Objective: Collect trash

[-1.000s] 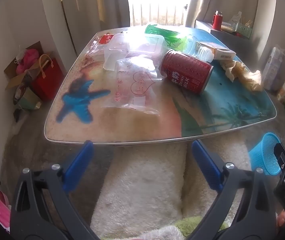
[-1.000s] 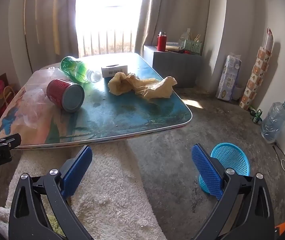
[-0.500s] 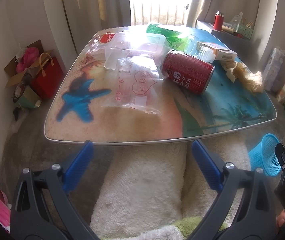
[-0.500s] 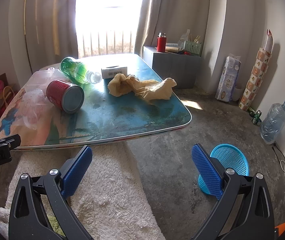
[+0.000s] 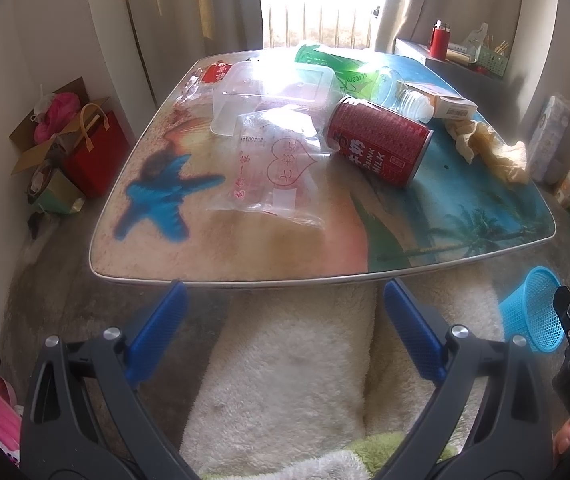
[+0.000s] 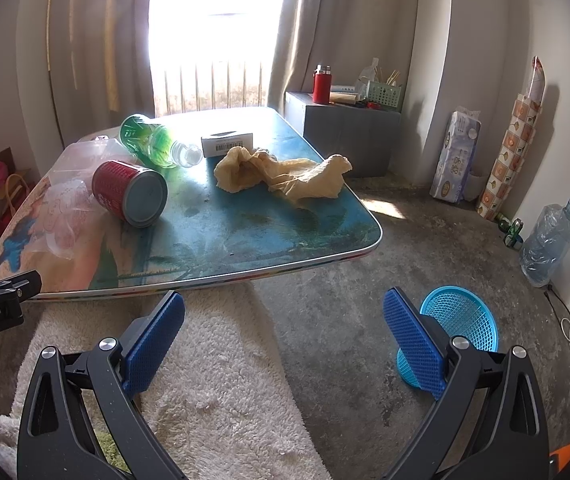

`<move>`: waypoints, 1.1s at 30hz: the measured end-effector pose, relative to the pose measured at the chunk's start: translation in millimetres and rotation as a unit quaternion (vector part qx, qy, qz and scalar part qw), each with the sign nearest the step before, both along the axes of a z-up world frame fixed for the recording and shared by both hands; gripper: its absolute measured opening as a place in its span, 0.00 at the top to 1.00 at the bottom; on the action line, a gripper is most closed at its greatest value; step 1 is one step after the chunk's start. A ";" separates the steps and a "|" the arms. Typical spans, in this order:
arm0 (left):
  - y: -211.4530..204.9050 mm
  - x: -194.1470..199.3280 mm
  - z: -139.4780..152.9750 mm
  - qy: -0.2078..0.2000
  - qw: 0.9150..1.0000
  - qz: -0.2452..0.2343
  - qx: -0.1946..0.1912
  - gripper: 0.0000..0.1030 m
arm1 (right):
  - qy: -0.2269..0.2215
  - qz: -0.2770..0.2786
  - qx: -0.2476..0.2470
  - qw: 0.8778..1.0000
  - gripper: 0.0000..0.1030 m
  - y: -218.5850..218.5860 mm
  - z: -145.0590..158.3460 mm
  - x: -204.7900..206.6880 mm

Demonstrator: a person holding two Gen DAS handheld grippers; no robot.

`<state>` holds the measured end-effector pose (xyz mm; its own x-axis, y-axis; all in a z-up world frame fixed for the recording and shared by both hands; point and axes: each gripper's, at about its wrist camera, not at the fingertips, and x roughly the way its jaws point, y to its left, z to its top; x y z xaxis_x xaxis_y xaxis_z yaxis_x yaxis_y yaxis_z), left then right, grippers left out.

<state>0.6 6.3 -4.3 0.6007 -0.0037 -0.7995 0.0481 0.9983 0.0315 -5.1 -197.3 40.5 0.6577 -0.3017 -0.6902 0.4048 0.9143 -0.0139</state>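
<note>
Trash lies on a low table (image 5: 245, 256): a red can (image 5: 381, 144) on its side, a clear plastic bag (image 5: 277, 164), a clear plastic box (image 5: 273, 92), a green bottle (image 5: 349, 76), a small carton (image 5: 449, 104) and crumpled brown paper (image 5: 489, 152). The right wrist view shows the can (image 6: 129, 192), bottle (image 6: 153, 144), carton (image 6: 227, 144) and paper (image 6: 281, 176). A blue mesh basket (image 6: 459, 324) stands on the floor to the right. My left gripper (image 5: 283, 328) is open and empty before the table's near edge. My right gripper (image 6: 283, 332) is open and empty above the rug.
A cream rug (image 6: 213, 380) lies on the concrete floor before the table. A red bag (image 5: 95, 156) and cardboard box sit at the left wall. A grey cabinet (image 6: 349, 128), tissue rolls (image 6: 455, 156) and a water jug (image 6: 549, 236) stand at the right.
Both grippers have drifted slightly toward the table. Both stay open and empty, and nothing on the table has moved.
</note>
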 end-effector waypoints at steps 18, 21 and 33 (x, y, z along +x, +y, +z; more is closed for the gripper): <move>-0.1 0.6 -1.1 0.004 1.000 0.001 0.002 0.08 | 0.001 -0.001 0.002 1.000 0.06 -1.8 -3.9 0.1; -0.3 0.6 -1.0 0.003 1.000 0.001 0.002 0.08 | 0.000 -0.001 0.001 1.000 0.06 -1.6 -4.2 -0.1; 1.6 -1.1 -3.5 0.005 1.000 0.001 0.003 0.08 | -0.002 0.003 0.000 1.000 0.06 -2.1 -4.7 -0.6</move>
<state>-0.4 7.9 -7.8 0.5925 0.0014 -0.8056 0.0469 0.9982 0.0362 -5.7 -199.5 35.8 0.6621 -0.2975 -0.6878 0.3995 0.9167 -0.0120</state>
